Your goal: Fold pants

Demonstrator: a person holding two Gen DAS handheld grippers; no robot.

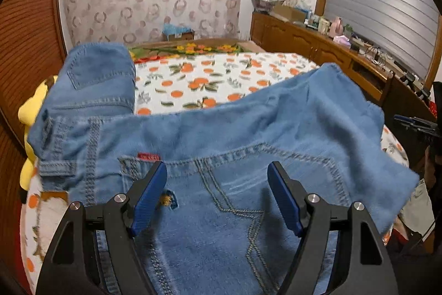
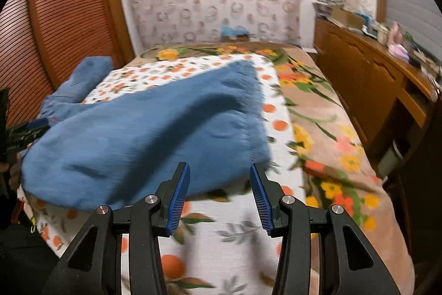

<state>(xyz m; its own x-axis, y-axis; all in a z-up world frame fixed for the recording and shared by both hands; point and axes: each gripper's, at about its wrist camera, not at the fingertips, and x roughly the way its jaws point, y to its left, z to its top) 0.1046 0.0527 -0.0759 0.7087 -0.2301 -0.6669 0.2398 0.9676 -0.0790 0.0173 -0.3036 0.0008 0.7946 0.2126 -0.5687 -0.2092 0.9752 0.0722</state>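
Observation:
Blue denim pants (image 1: 221, 145) lie spread on the bed, waist and back pocket near me, one leg folded over toward the right. My left gripper (image 1: 216, 170) is open and empty, hovering just above the back pocket with its red tag (image 1: 148, 156). In the right wrist view the pants (image 2: 143, 134) form a blue heap ahead and to the left. My right gripper (image 2: 219, 170) is open and empty, just short of the fabric's near edge, above the sheet. The left gripper (image 2: 27, 129) shows at the left edge of that view.
The bed has an orange-print white sheet (image 1: 210, 73) over a floral blanket (image 2: 331, 129). A wooden slatted wardrobe (image 2: 63, 18) stands at the left. A cluttered wooden sideboard (image 1: 317, 40) runs along the right. A yellow plush toy (image 1: 30, 107) lies by the pants' left end.

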